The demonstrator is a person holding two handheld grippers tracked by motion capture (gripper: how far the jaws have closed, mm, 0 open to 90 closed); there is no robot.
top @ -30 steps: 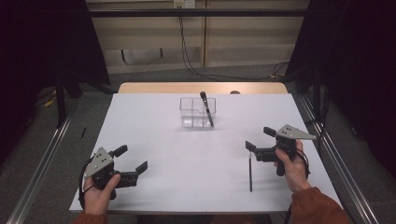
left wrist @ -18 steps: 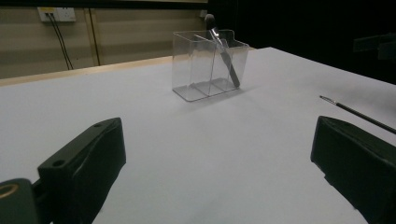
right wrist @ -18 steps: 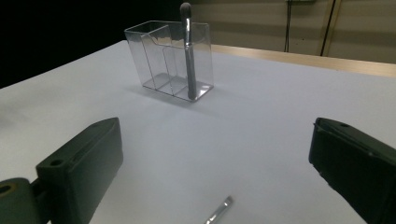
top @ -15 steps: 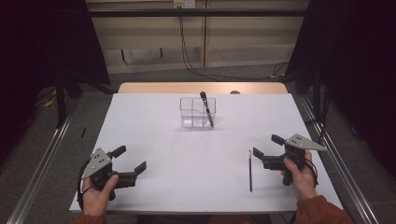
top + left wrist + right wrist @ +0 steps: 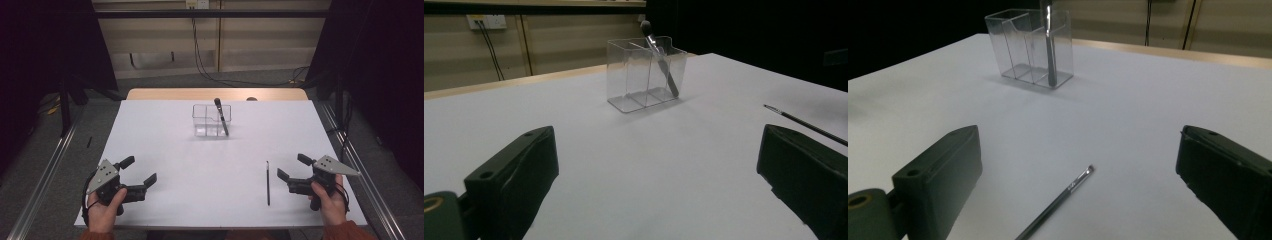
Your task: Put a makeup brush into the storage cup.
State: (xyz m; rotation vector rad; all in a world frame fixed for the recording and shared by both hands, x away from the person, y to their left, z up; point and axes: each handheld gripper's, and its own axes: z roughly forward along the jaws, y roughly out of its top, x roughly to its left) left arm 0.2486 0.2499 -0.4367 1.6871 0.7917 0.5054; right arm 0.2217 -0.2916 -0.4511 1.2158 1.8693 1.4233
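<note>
The left gripper (image 5: 134, 174) sits at the near left corner of the white tabletop (image 5: 165, 145) with its fingers wide and holding nothing, just where it sat a second ago. At the middle, toward the far edge, the clear organizer (image 5: 212, 120) holds one dark brush (image 5: 220, 115) leaning upright in its right compartment, unchanged. Right of centre, the thin brush (image 5: 267, 182) lies flat on the tabletop, pointing away from the person. The right gripper (image 5: 296, 172) is what has changed: it has drawn back toward the near right corner over the last second and now rests just beside the thin brush, apart from it, fingers wide and empty. In the right gripper view that brush (image 5: 1058, 202) lies between the open fingers, untouched. I judge it remains to be picked up and carried to the organizer.
</note>
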